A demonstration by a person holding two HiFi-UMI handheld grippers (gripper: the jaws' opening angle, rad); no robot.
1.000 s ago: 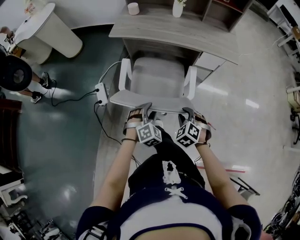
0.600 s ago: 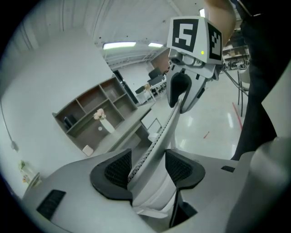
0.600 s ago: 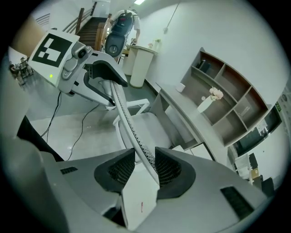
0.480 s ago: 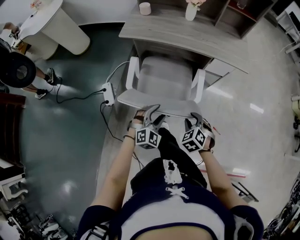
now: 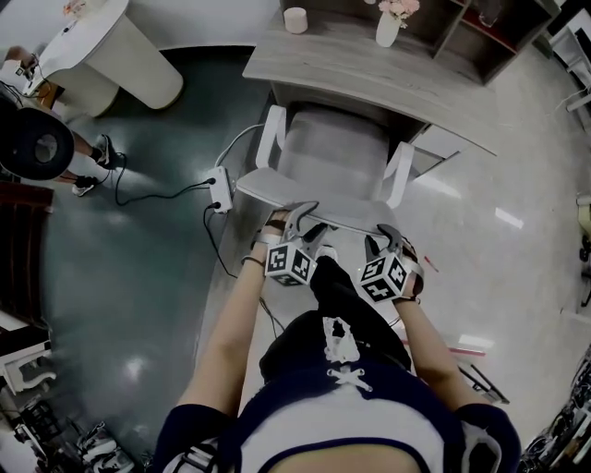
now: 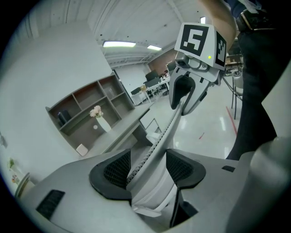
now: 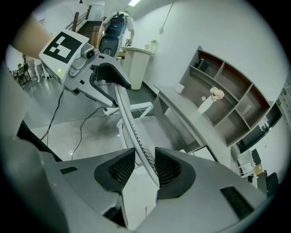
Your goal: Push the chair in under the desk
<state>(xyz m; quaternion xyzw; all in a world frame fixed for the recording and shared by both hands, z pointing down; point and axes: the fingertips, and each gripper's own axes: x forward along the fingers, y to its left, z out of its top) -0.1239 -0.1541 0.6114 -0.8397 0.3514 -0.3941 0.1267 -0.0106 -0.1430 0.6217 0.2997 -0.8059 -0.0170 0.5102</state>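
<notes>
The chair (image 5: 337, 152) has a grey seat and white arms, and its seat reaches in under the grey desk (image 5: 369, 69). My two grippers are side by side at the top rim of its backrest (image 5: 343, 212). The left gripper (image 5: 303, 220) (image 6: 148, 166) has just been opening, with the rim (image 6: 150, 150) lying loose between its pads. The right gripper (image 5: 386, 242) (image 7: 138, 168) has also opened wider. The rim (image 7: 132, 132) runs between its pads with a gap on the left side. Each gripper view shows the other gripper on the same rim.
A power strip (image 5: 222, 189) with cables lies on the floor left of the chair. A white rounded stand (image 5: 120, 55) is at far left, with a person's feet (image 5: 88, 171) beside it. A vase (image 5: 388, 26) and cup (image 5: 295, 18) stand on the desk, and a white drawer unit (image 5: 443, 143) sits under its right end.
The chair and desk have shifted right and slightly lower in the head view. Both grippers stay at the backrest's top rim.
</notes>
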